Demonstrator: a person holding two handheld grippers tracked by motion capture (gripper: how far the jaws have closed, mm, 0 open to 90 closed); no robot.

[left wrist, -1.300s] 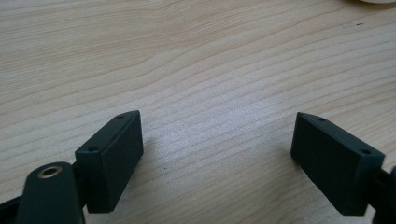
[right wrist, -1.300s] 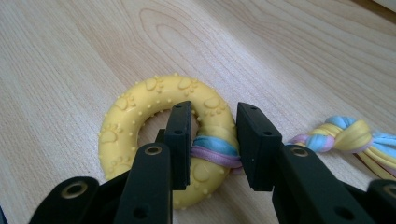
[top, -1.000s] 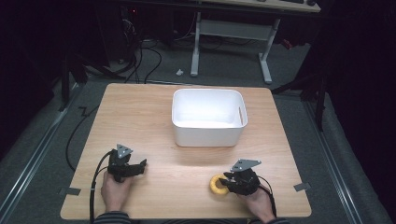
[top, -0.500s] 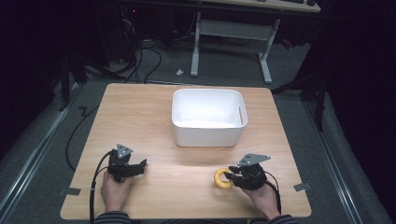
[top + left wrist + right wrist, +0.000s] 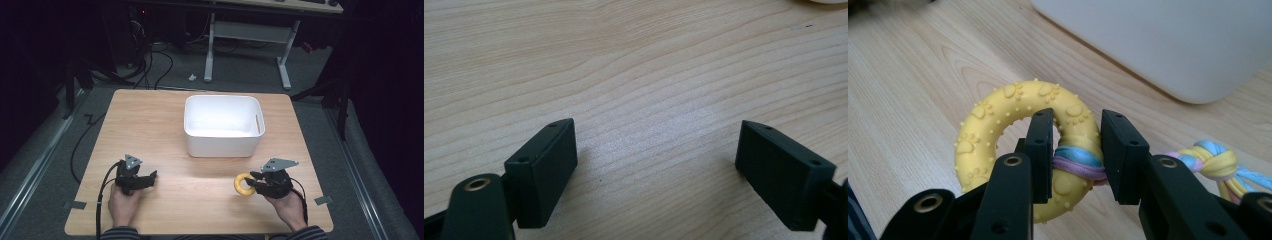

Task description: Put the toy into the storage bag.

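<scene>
**Wooden bench, white bin, ring toy in right tongs**

Pale wood bench (image 5: 165,125), grain running along its length, set on grey floor with dark cables behind. White plastic bin (image 5: 223,125) standing upright near the far middle of the bench, nothing visible inside; its wall close beyond the toy in the right gripper view (image 5: 1168,45).

Left tongs (image 5: 146,179) at the near left corner, held in a hand (image 5: 122,205), well apart from the bin. Jaws spread wide in the left gripper view (image 5: 656,170), bare wood between them, nothing grasped.

Right tongs (image 5: 255,185) at the near right, in the other hand (image 5: 285,207), just in front of the bin's near right corner. Jaws clenched (image 5: 1077,155) on one side of a yellow ring toy (image 5: 998,130), studded with bumps and paw prints. Grip falling where a blue and purple cloth band (image 5: 1075,160) wraps the ring. Braided rope tail (image 5: 1213,162) in yellow, blue and pink trailing off beside the right jaw. Ring (image 5: 243,183) low over or on the bench; cannot tell which.
</scene>
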